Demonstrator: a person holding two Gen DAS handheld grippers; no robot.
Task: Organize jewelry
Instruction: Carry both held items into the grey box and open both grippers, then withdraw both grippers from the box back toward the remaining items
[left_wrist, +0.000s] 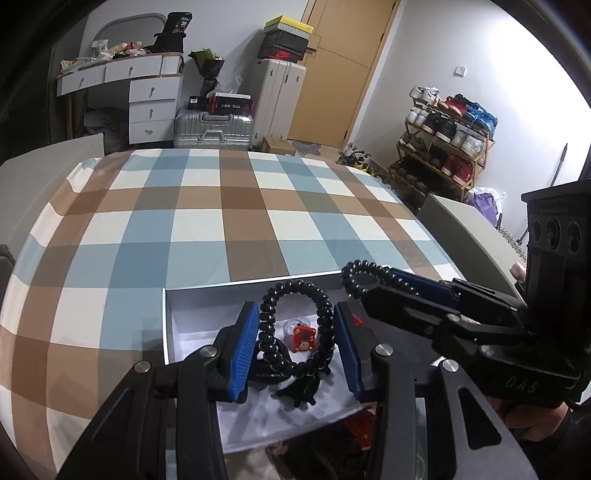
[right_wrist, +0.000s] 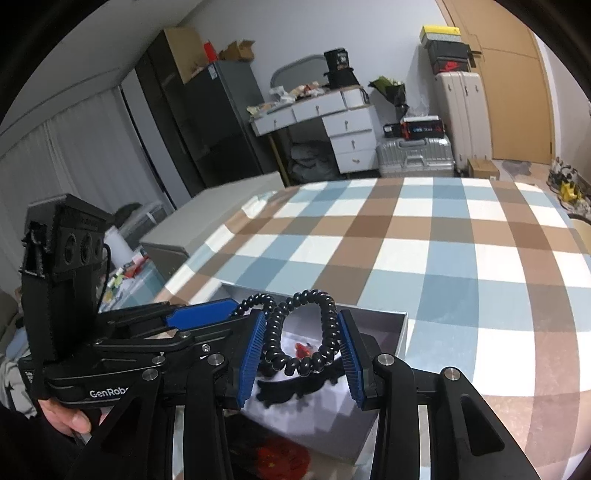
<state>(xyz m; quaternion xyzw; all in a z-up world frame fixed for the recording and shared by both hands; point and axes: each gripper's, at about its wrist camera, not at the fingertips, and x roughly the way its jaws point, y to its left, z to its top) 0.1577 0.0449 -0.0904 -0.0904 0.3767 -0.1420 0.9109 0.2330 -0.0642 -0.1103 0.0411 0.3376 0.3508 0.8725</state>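
Both of your tongs are closed on bracelets of black beads, one each: the left gripper pinches a bead loop between its blue pads, and the right gripper pinches a second loop the same way. Both loops hang over the open white box, which sits at the near edge of the bed's checked cover. Inside the box, on its white lining, a small red charm and some darker pieces already lie; what the dark pieces are I cannot tell. The step in hand looks like setting both bracelets down in the box. To do it well, lower each loop until its bottom beads rest on the lining before you let go, so it settles flat instead of dropping. Keep the two loops apart, one toward each side wall, since elastic bead strings tangle easily. Avoid landing on the red charm. The two tools are crowded close; release one, withdraw it, then release the other.
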